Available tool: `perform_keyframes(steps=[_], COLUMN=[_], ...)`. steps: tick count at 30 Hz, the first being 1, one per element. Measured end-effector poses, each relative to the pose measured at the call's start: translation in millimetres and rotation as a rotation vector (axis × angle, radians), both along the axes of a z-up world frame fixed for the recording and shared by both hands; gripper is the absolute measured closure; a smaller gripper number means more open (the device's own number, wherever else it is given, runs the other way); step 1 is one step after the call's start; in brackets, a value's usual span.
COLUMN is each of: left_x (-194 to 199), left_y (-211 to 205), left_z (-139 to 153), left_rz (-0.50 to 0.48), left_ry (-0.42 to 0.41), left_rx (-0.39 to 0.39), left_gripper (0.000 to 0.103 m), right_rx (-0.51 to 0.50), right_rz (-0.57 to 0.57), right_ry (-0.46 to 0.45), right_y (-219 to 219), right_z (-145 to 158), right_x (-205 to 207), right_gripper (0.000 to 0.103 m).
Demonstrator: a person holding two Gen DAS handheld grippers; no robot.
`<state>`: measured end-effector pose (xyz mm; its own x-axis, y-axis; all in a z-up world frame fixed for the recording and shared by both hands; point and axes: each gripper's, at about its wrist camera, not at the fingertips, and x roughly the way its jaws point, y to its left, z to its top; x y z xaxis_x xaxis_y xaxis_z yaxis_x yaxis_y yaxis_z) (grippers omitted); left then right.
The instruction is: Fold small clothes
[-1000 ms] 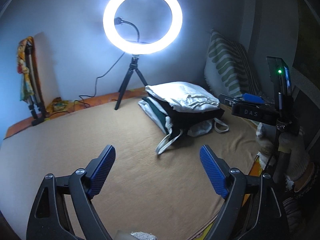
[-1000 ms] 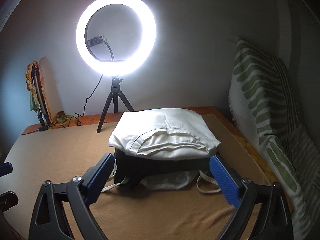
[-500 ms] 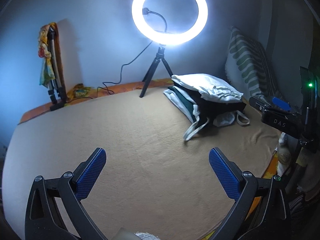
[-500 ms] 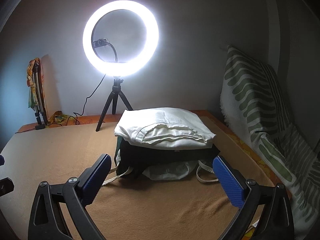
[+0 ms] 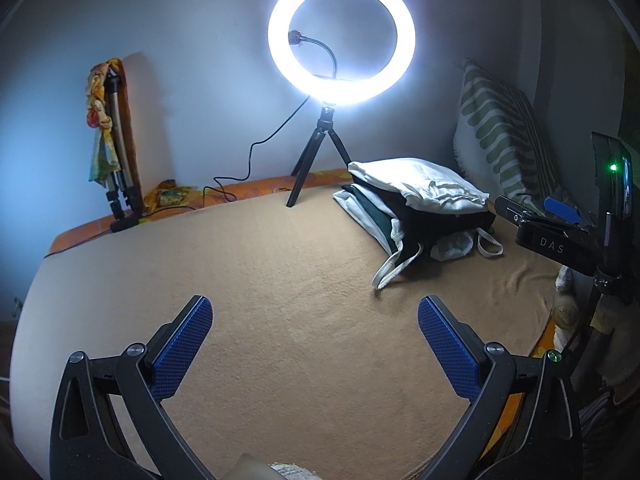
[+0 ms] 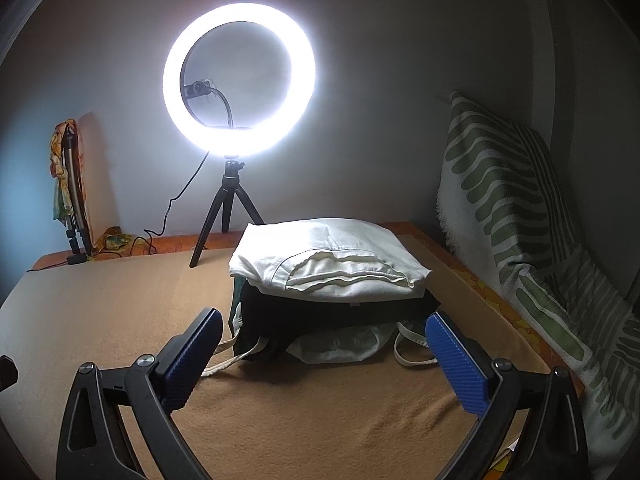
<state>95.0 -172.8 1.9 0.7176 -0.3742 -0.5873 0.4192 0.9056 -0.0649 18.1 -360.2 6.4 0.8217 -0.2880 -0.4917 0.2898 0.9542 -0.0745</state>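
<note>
A stack of folded small clothes (image 6: 332, 292) sits on the tan blanket (image 6: 120, 312) at the far right, with a white garment (image 6: 320, 268) on top, black and green ones under it, and loose cream straps (image 6: 412, 350) hanging out. The stack also shows in the left wrist view (image 5: 416, 212). My right gripper (image 6: 322, 342) is open and empty, just in front of the stack. My left gripper (image 5: 314, 334) is open and empty over bare blanket, left of the stack. The right gripper's body (image 5: 560, 236) shows at the right edge of the left wrist view.
A lit ring light (image 6: 239, 80) on a small black tripod (image 6: 226, 216) stands behind the stack. A green-striped pillow (image 6: 520, 216) leans on the right wall. A folded tripod with a colourful cloth (image 5: 112, 152) stands at the back left, with a cable (image 5: 240, 176) along the edge.
The left gripper's view has swung left, so the stack sits further right in it. The right gripper has pulled back slightly from the stack. Both stay open.
</note>
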Motion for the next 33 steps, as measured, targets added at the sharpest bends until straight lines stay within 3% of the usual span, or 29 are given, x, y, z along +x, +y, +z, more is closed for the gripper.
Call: perform_keyframes(steps=[33], left_x=[-8.7], left_y=[-2.9], left_z=[3.6], left_rz=[-0.009], left_ry=[-0.013], left_rx=[0.01], left_gripper=[0.001], right_rx=[0.003], right_rz=[-0.002], right_ry=[-0.003], right_y=[2.7], right_z=[0.0], right_x=[-2.9], right_gripper=[0.0])
